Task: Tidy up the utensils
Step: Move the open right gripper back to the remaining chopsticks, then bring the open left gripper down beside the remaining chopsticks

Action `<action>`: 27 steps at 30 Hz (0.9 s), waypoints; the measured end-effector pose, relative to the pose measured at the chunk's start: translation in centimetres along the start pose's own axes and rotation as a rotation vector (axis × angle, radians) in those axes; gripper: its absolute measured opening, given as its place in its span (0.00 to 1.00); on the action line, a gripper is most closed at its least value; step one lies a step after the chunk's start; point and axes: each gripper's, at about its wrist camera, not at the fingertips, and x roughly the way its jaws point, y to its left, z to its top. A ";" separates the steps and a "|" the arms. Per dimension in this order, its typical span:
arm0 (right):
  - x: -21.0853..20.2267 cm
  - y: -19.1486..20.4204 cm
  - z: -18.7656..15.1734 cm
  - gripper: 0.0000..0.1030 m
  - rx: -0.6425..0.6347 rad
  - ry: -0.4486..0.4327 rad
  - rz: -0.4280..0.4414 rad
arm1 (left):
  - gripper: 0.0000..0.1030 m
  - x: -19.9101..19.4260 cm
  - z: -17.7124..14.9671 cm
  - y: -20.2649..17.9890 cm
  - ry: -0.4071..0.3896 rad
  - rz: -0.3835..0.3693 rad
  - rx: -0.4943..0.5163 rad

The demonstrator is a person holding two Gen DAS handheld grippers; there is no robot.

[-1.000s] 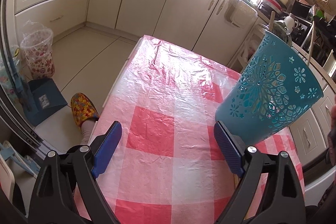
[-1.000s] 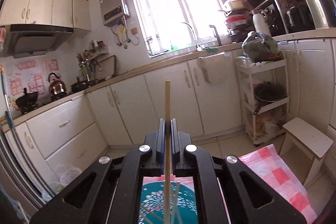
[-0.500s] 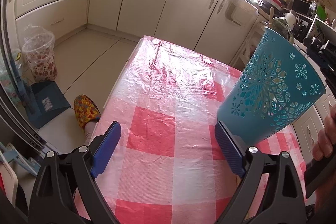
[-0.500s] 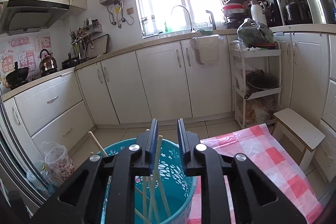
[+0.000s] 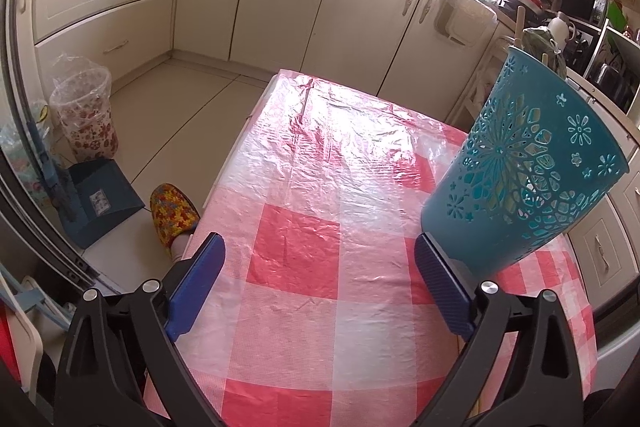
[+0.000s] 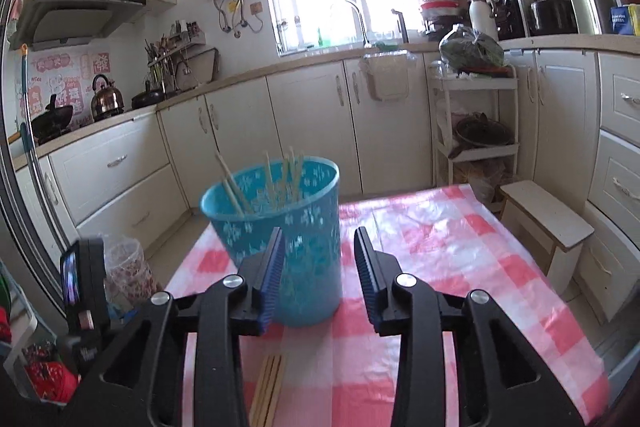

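Left gripper [image 5: 320, 279]: two black plastic arms with triangular cut-outs, each carrying silver round screw heads near the top, ending in flat, dark blue ribbed pads [image 5: 196, 285]. Right gripper [image 6: 320, 275]: the same build — black arms, triangular openings, silver screws, blue pads [image 6: 272, 275] with fine ridges along the inner faces. Below the table edge, the person's foot wears a slipper [image 5: 174, 213] — patterned in yellow, red and orange.
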 end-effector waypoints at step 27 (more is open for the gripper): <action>5.5 3.4 -8.1 0.20 -0.117 0.440 0.071 | 0.90 0.1 0.0 0.3 0.003 0.007 -0.004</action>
